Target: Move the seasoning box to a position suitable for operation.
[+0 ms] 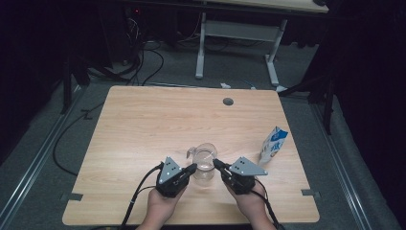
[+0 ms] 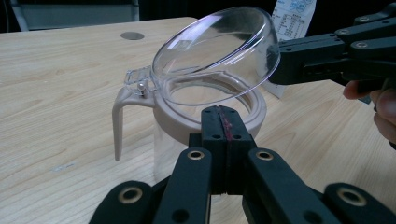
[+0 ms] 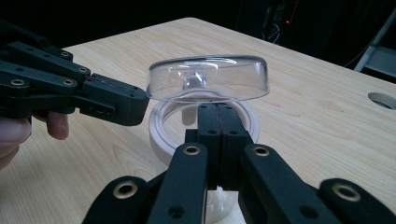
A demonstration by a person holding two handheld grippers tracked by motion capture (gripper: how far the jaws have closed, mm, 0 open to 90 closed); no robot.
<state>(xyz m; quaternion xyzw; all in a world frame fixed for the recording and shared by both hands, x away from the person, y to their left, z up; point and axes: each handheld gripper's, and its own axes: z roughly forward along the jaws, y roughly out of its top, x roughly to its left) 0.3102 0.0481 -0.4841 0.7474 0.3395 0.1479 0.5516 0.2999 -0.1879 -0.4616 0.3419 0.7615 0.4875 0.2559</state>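
A clear jug (image 1: 205,162) with a beige rim (image 3: 158,135) and handle (image 2: 118,122) stands near the table's front edge. Its hinged clear lid (image 2: 219,51) is tilted up, open above the mouth. My left gripper (image 2: 224,114) is shut with nothing in it, its tip at the jug's rim on the left side (image 1: 191,168). My right gripper (image 3: 218,112) is shut and empty too, and meets the jug from the right (image 1: 218,164). In the left gripper view its tip (image 2: 275,65) sits against the raised lid's edge. Whether either tip bears the lid I cannot tell.
A blue and white carton (image 1: 274,145) stands upright near the table's right edge, a hand's width from the right gripper. A round cable hole (image 1: 228,101) lies in the far part of the wooden table (image 1: 143,124). Beyond it are desk legs and floor cables.
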